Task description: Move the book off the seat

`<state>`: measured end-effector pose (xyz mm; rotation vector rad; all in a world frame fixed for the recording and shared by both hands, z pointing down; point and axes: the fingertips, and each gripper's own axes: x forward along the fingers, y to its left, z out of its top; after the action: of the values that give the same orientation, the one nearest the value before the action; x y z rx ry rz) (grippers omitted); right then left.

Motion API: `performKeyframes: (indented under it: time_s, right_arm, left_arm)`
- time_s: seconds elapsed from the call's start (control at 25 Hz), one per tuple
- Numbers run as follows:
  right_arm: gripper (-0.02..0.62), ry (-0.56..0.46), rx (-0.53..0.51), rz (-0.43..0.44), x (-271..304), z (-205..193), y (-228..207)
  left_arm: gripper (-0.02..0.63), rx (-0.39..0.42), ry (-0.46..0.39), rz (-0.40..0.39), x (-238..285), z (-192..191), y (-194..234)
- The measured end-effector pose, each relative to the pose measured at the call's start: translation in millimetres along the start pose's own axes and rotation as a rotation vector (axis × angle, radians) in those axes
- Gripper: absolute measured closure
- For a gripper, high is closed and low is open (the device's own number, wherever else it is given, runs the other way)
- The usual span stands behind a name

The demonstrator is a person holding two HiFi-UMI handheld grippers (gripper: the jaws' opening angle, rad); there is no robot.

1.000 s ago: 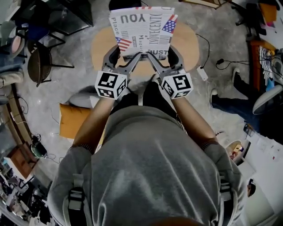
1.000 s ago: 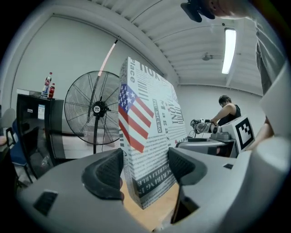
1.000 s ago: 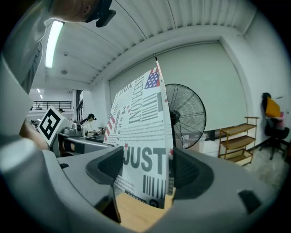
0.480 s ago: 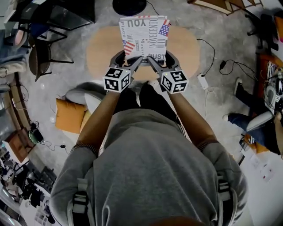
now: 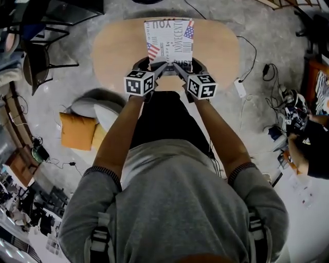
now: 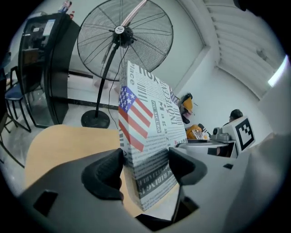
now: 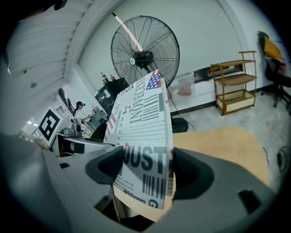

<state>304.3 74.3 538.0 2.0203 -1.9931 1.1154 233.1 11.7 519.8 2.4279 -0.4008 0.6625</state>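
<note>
The book [image 5: 169, 40] stands tilted over the oval wooden bench [image 5: 115, 46], pinched at its near edge from both sides. The left tongs [image 5: 152, 66] and right tongs [image 5: 184, 67] are each spread fairly wide, with pads pressed on the book's lower corners. Both forearms reach straight forward, side by side, converging on the book.

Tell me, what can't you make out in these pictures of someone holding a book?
Head view: whether the book touches the wooden seat; the book itself covers the gap.
Head view: the fan's base, cut off by the top edge.
Head view: a person at the right, cut off by that edge.
Both gripper views: the book's fine print, blurred and too small.
</note>
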Motion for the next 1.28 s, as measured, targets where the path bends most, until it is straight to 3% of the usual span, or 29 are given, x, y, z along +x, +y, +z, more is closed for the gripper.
performKeyframes:
  time_s: [0.72,1.04,1.28]
  right_arm:
    - [0.247,0.2,0.198,-0.088,118,-137,-68]
    - [0.244,0.24,0.24,-0.104,142,-158,-91]
    - [0.208,0.284,0.195,-0.128,155,-160,-95]
  left_arm:
    - [0.276,-0.16,0.214,-0.028,106,-138,111]
    - [0.275,-0.207,0.264,-0.031,136,-159,131]
    - [0.272,-0.18,0.278,0.047,147,-160,145]
